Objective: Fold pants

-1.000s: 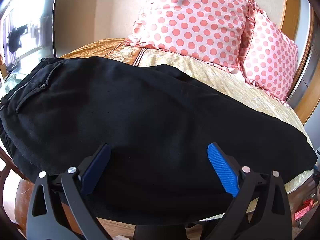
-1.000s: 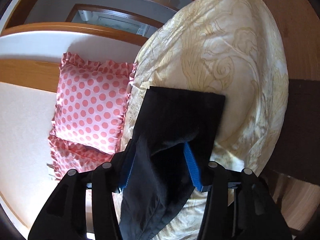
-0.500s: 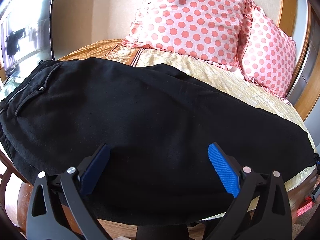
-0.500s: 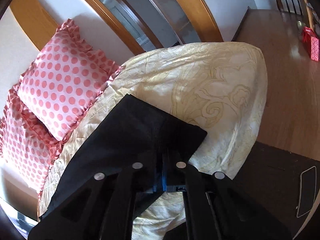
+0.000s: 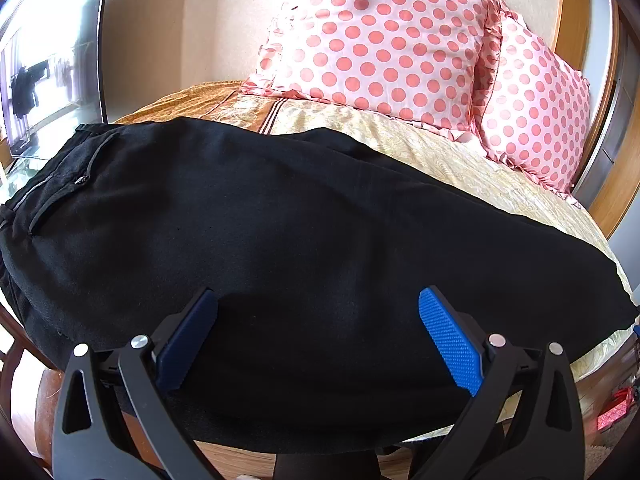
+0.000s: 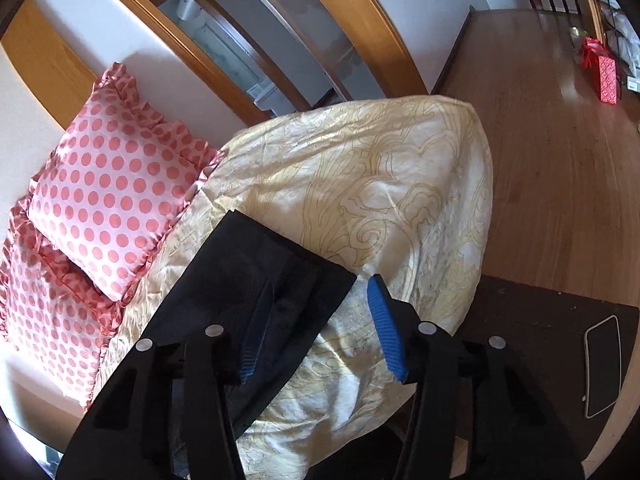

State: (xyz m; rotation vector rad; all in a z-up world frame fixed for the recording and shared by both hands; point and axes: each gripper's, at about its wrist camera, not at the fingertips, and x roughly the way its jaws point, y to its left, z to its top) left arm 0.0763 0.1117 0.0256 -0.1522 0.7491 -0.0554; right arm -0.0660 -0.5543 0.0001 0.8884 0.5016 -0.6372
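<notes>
Right gripper [image 6: 316,320] jaws, just reopened, have released the pants [image 6: 256,280] hem at frame centre; left gripper [image 5: 318,336] stands open above them.

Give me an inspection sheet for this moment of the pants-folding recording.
Surface: bed with cream patterned bedspread.
Job's things: black pants lying flat across the bed, leg hem near the bed's end.
Clutter: two pink polka-dot pillows at the headboard.
Grippers: left hand-held gripper open above the pants; right hand-held gripper open, jaws just opened, hem corner between them, ungripped.
Cables: nothing seen.
Surroundings: wooden floor, red gift bag, dark table with phone.
</notes>
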